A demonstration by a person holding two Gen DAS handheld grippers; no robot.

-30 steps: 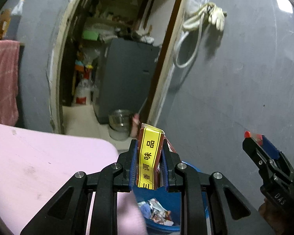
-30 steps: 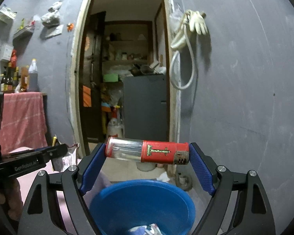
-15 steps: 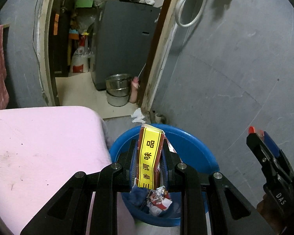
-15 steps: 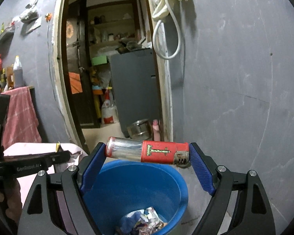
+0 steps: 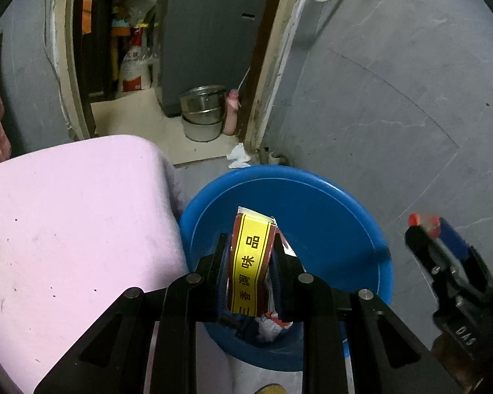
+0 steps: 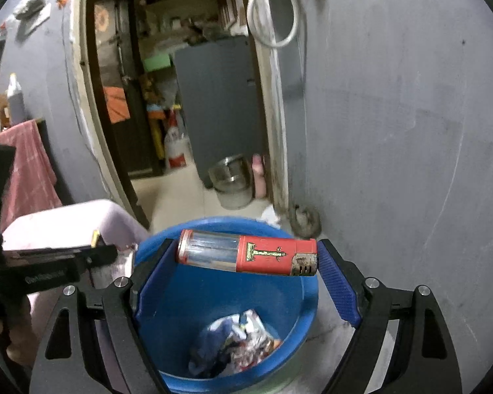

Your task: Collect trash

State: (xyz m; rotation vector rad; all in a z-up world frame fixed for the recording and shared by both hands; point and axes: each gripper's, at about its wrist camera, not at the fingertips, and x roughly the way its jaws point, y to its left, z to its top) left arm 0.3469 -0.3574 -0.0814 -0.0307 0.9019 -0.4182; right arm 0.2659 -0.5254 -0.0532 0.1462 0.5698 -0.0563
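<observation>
We see the left gripper [image 5: 249,256] clamped on a brown seasoning packet with a yellow band [image 5: 250,262], held upright above the open blue bucket [image 5: 328,203]. The right gripper [image 6: 246,259] is closed wide on a red-and-clear lighter [image 6: 246,256] lying crosswise, gripped end to end, over the same bucket. Crumpled wrappers [image 6: 236,344] lie on the bucket floor. A pink-covered table [image 5: 75,216] stands just beside the bucket.
</observation>
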